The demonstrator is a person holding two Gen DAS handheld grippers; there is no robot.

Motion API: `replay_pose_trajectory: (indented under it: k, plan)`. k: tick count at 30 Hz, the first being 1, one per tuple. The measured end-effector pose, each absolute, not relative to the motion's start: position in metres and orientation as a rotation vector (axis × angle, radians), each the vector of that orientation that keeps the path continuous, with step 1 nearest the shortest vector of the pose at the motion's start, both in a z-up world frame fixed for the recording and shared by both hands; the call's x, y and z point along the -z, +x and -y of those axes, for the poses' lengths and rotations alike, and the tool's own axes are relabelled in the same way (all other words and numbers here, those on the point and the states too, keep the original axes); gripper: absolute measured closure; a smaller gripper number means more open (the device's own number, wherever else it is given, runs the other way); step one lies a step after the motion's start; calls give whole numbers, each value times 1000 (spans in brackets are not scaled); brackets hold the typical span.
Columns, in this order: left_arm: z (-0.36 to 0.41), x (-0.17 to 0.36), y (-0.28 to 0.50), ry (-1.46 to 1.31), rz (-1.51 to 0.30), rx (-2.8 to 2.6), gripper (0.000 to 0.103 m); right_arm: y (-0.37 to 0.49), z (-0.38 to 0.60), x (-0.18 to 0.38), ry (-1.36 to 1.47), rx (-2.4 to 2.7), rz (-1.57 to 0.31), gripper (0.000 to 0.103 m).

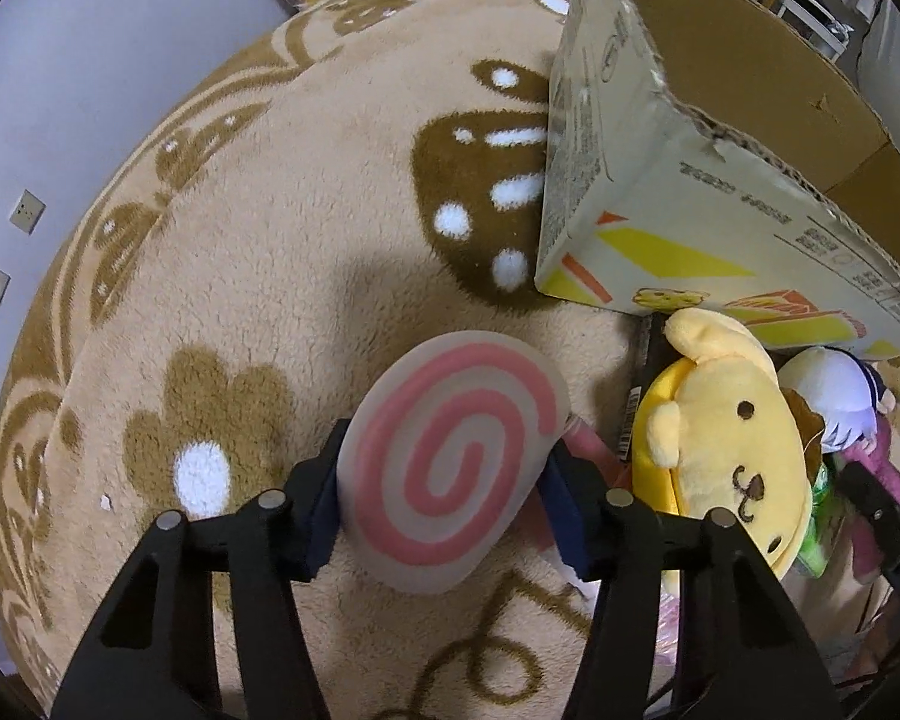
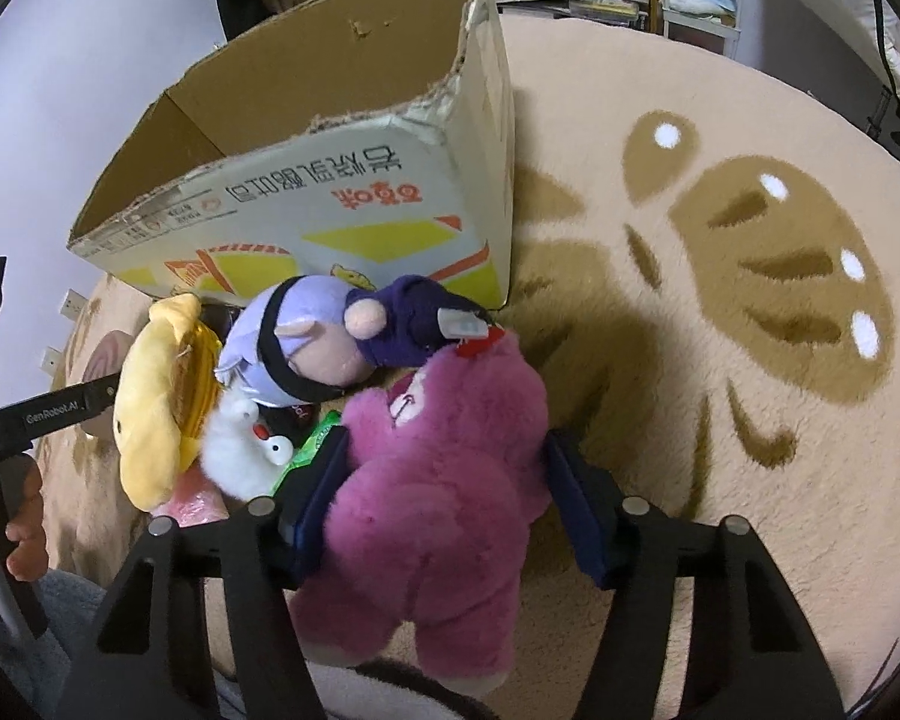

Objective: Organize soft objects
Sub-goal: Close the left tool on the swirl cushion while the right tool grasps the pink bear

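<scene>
Left gripper (image 1: pixel 444 501): clamped on the swirl cushion (image 1: pixel 450 462), just above the rug (image 1: pixel 270 276).
Right gripper (image 2: pixel 444 501): squeezing the pink plush bear (image 2: pixel 438 492) at its middle, beside the toy pile.
Handling: both look light and squashy; I'd grip the bulk, not the limbs.
Room: cardboard box (image 2: pixel 354 204) open-topped, its torn rim just behind; rug bare either side.

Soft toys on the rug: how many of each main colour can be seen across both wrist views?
Pink and white: 1, the swirl cushion
Yellow: 1, the dog plush
Lavender and navy: 1, the doll
Magenta: 1, the bear
White: 1, the small plush
Total: 5, none yet in the cardboard box
</scene>
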State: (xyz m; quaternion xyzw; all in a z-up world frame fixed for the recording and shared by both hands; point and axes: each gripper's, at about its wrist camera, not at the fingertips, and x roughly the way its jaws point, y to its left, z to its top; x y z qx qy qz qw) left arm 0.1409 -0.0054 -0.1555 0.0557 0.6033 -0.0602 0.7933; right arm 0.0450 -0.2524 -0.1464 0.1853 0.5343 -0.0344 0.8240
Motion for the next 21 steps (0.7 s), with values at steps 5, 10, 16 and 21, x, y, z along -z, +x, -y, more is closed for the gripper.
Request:
replay_pose_trajectory:
  k: [5, 10, 16, 21]
  plan:
    - [6, 151, 138, 134, -1287, 121, 48, 43, 255, 143, 398, 86, -1126, 38]
    - [12, 144, 130, 184, -1253, 101, 53, 37, 264, 138, 403, 117, -1119, 38]
    - [17, 140, 125, 177, -1240, 114, 61, 29, 258, 124, 374, 126, -1069, 38]
    - [13, 127, 124, 135, -1189, 113, 65, 21, 260, 110, 377, 129, -1008, 38]
